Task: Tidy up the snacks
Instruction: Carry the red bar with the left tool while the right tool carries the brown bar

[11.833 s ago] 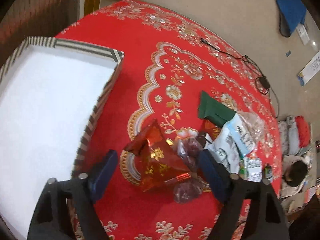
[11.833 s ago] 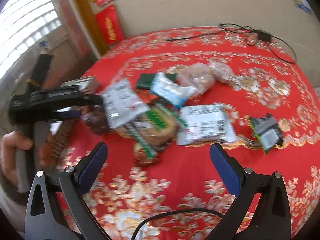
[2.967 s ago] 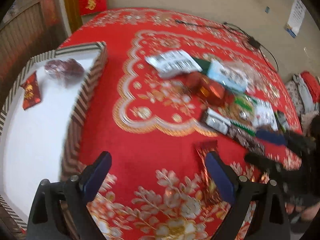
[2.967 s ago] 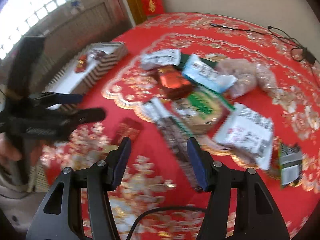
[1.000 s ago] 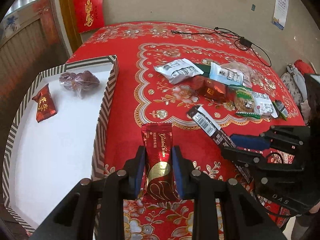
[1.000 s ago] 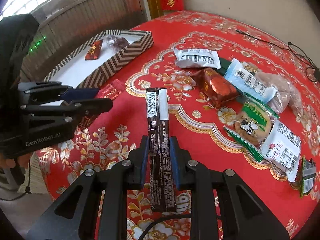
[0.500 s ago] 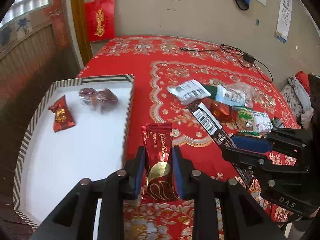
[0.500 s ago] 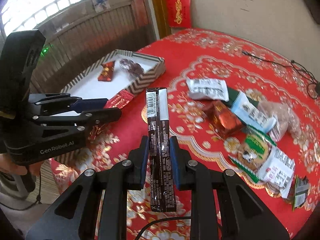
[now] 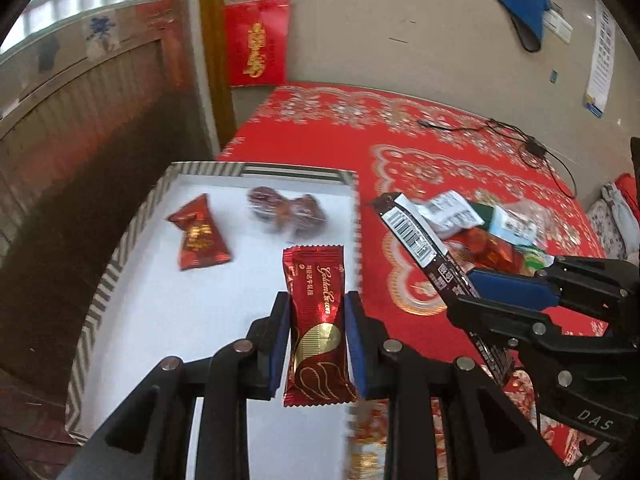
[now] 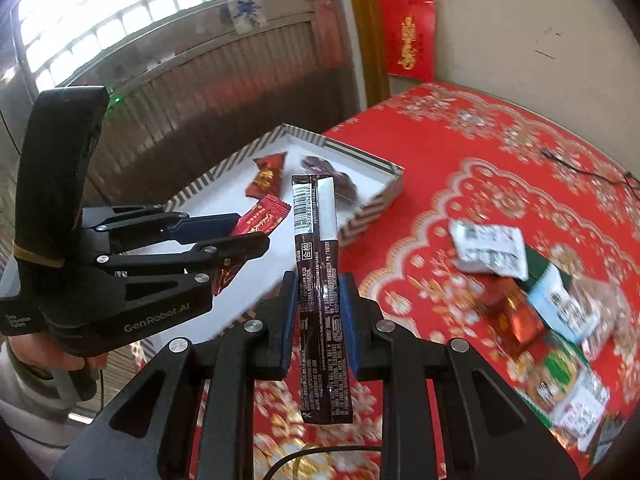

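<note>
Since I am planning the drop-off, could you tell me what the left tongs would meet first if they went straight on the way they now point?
Probably the white floor of the striped box. The left tongs, shut on the red wafer packet, point down into it; depth is uncertain.

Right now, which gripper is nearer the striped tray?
Left. The left gripper, clamping the red candy packet, is over the striped tray; the right gripper, holding the dark snack bar, is beside it over the tablecloth.
</note>
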### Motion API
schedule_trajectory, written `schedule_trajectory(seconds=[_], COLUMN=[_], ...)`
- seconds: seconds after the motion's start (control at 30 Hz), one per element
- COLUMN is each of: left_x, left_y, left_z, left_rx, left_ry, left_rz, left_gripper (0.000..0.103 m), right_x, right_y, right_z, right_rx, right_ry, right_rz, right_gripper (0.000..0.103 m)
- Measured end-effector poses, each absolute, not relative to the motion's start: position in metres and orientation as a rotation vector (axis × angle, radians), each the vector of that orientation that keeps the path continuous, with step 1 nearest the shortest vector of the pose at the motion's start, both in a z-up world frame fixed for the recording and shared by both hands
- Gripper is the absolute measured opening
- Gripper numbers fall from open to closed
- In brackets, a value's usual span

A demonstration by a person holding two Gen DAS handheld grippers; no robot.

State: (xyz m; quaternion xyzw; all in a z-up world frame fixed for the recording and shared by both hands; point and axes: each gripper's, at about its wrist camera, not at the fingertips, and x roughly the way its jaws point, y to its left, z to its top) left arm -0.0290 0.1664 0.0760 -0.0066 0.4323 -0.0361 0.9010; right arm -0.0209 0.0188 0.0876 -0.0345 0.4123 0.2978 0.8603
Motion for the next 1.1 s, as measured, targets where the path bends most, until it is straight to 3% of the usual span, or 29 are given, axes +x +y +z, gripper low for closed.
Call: schedule_trajectory(seconds=[0.47, 1.1], left_x=[-0.017, -0.003], left_y=[0.234, 0.257], left_z=[0.065, 0.053], left_rx=[-0.060, -0.067], left_ry=[0.917, 0.954], left_rz=[0.045, 0.090], left_gripper=[0.029, 0.029], right_x=[0.004, 0.031], right_y=[0.084, 0.114], right_z=[0.088, 0.080], right_rx=[-0.112, -0.096], right_ry=[0.886, 0.908], right_rz=[0.702, 0.728], right_gripper=[0.020, 0.020])
